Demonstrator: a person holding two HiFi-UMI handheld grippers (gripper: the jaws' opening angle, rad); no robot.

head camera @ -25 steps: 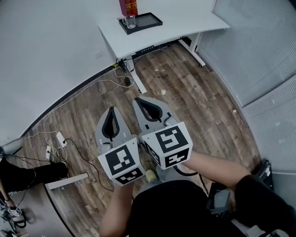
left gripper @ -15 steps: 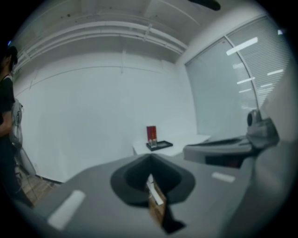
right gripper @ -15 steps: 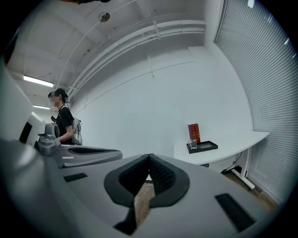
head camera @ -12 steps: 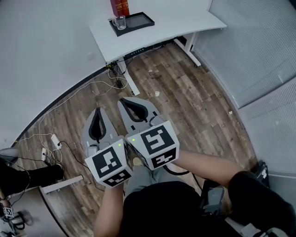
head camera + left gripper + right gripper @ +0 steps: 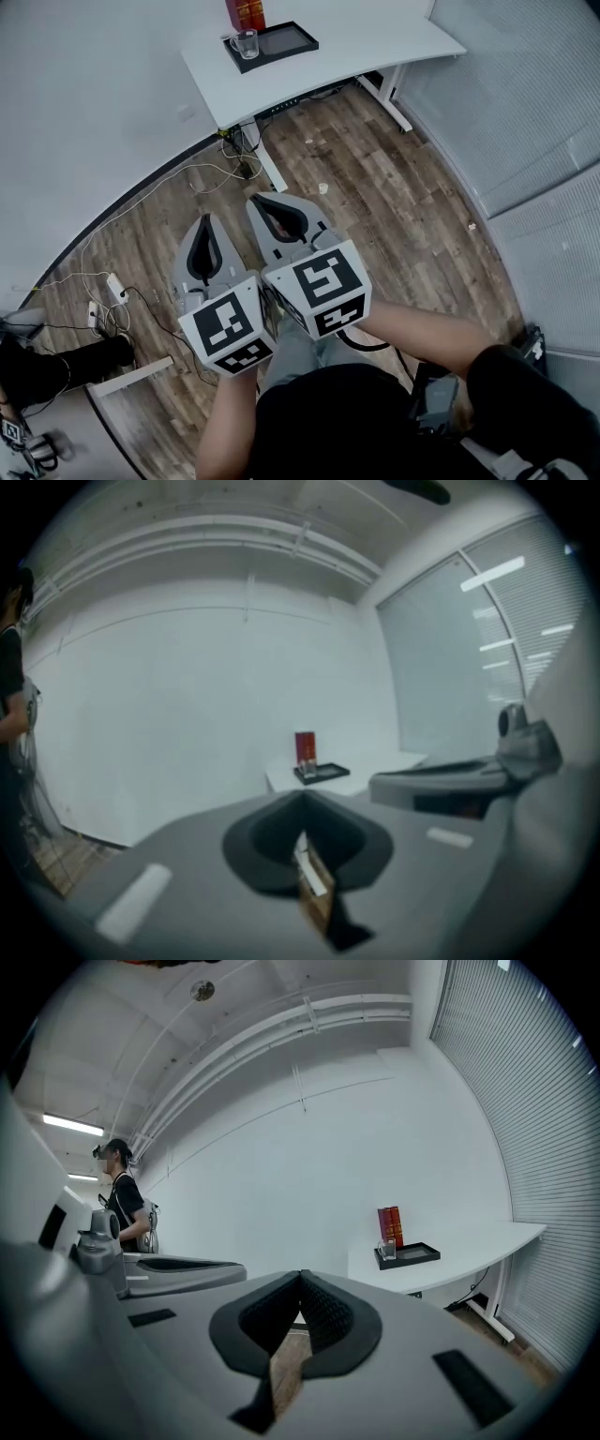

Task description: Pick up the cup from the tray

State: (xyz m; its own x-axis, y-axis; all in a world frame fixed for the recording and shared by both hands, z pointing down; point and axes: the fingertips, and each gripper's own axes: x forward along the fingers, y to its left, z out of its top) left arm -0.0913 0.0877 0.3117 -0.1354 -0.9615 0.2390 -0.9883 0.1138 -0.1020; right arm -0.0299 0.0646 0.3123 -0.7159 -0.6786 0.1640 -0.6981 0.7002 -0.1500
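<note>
- Cup (image 5: 244,43), left gripper (image 5: 205,236) and right gripper (image 5: 274,212) sit slightly further left in the head view than before.
- Both pairs of jaws are clenched and empty.
- Cup stands upright in the tray (image 5: 286,38) on the table (image 5: 366,47), far off at twelve o'clock; the right gripper looks nearer.

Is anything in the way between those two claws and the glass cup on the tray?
Nothing visible blocks it. The left claw and right claw are out over the wooden floor, well short of the table. Only loose cables lie by its leg. The red box stands behind the cup, not in front.
</note>
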